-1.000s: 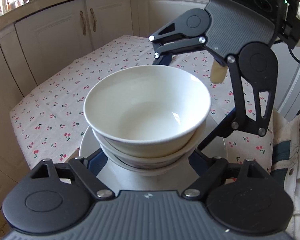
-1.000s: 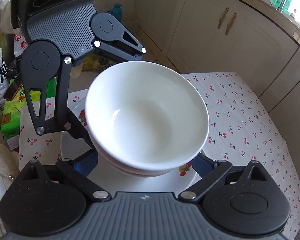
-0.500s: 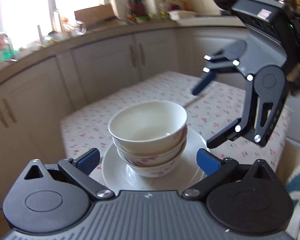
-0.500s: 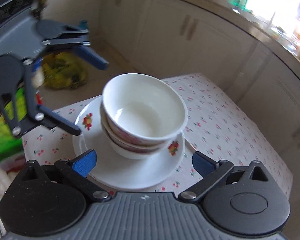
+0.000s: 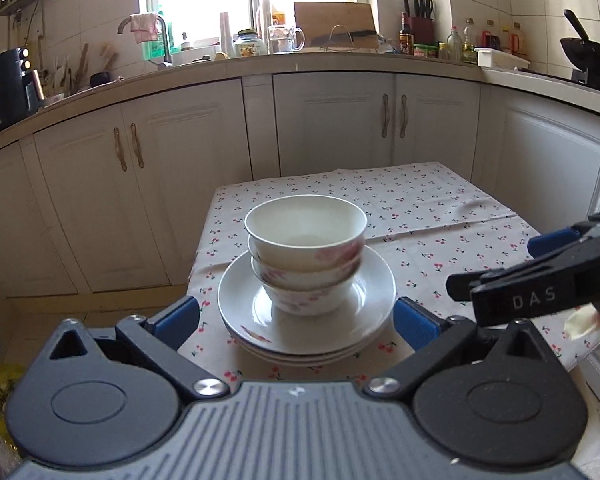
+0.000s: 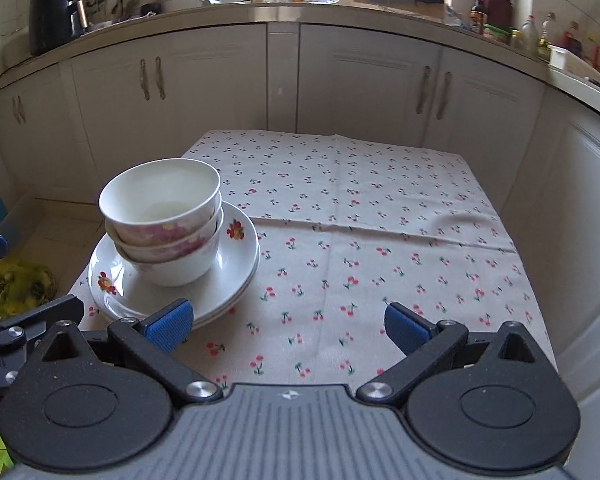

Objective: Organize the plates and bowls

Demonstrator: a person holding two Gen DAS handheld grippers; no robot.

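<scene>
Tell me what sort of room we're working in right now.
Most likely a home kitchen: a countertop over white cabinets, a sink tap by the window, a wok, and a small table with a cherry-print cloth.

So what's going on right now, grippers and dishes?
Left gripper open, empty. Right gripper open, empty. Bowls stacked on plates. Nothing in the way.

From my left camera the right gripper [image 5: 540, 276] runs off the frame at 3 o'clock, so I can't see both its jaws there. My right camera catches only a sliver of the left gripper [image 6: 4, 312] at 9 o'clock. The lower bowls [image 5: 300, 280] hide inside the top one. The bottles [image 5: 460, 42] at 1 o'clock are too small to read.
</scene>
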